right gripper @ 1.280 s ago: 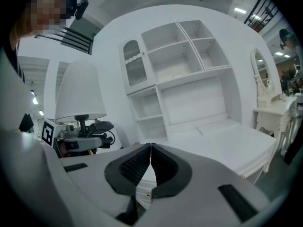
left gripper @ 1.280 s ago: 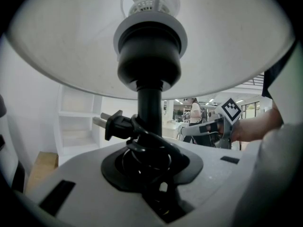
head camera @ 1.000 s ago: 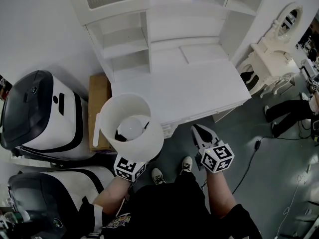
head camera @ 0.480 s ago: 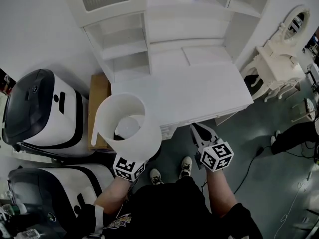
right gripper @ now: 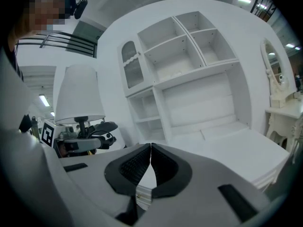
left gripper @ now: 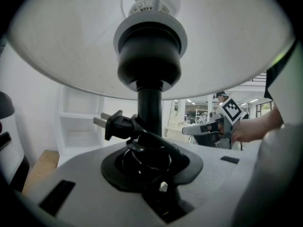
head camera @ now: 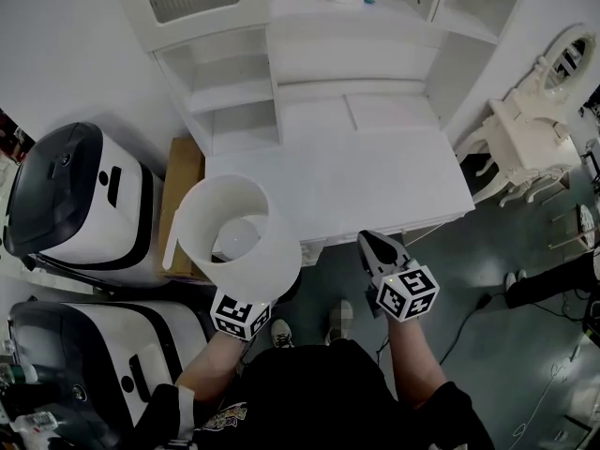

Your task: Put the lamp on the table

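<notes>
The lamp [head camera: 239, 237] has a white drum shade and a black stem [left gripper: 149, 108]. Its cord is wound round the stem with the plug [left gripper: 110, 124] sticking out. My left gripper [left gripper: 151, 162] is shut on the stem's foot and holds the lamp upright, left of the table's front corner. In the head view the shade hides the jaws. The lamp [right gripper: 78, 98] also shows in the right gripper view. My right gripper [head camera: 370, 242] is shut with nothing in it, just short of the front edge of the white table [head camera: 375, 172]. Its tips [right gripper: 150, 150] meet.
A white hutch with open shelves [head camera: 234, 82] rises at the table's back. Two large white-and-black machines [head camera: 75, 204] [head camera: 84, 354] stand at the left, with a cardboard box [head camera: 183, 186] beside the table. A white vanity with an oval mirror [head camera: 534, 129] stands at the right.
Both grippers and the lamp have come a little nearer to the table's front edge. The person at the right has moved further off.
</notes>
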`<state>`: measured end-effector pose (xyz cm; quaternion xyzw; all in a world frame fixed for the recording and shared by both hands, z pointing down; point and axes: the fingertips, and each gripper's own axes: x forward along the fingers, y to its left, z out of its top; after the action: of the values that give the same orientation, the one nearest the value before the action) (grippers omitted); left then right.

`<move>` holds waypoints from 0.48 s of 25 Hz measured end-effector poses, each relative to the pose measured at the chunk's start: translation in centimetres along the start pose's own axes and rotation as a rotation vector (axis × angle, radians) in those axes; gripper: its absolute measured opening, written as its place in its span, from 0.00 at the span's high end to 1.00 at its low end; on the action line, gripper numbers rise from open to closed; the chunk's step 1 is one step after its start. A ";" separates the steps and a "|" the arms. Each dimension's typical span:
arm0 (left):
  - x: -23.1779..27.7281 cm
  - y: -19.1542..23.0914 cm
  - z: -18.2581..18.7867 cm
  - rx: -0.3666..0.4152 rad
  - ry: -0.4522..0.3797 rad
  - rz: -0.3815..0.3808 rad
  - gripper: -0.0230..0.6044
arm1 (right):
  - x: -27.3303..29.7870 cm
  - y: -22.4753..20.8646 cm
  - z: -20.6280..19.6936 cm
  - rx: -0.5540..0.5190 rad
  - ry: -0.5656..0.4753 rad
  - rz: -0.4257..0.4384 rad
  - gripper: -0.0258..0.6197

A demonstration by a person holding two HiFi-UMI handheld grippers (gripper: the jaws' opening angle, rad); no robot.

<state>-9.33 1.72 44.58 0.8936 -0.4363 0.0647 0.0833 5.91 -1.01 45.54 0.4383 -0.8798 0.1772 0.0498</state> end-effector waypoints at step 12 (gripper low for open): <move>3.9 -1.2 0.5 -0.005 0.004 0.046 0.78 | 1.0 -4.0 1.3 -0.014 0.009 0.056 0.92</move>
<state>-6.03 -0.64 44.74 0.8829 -0.4569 0.0673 0.0847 8.60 -4.43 45.65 0.4122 -0.8928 0.1744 0.0518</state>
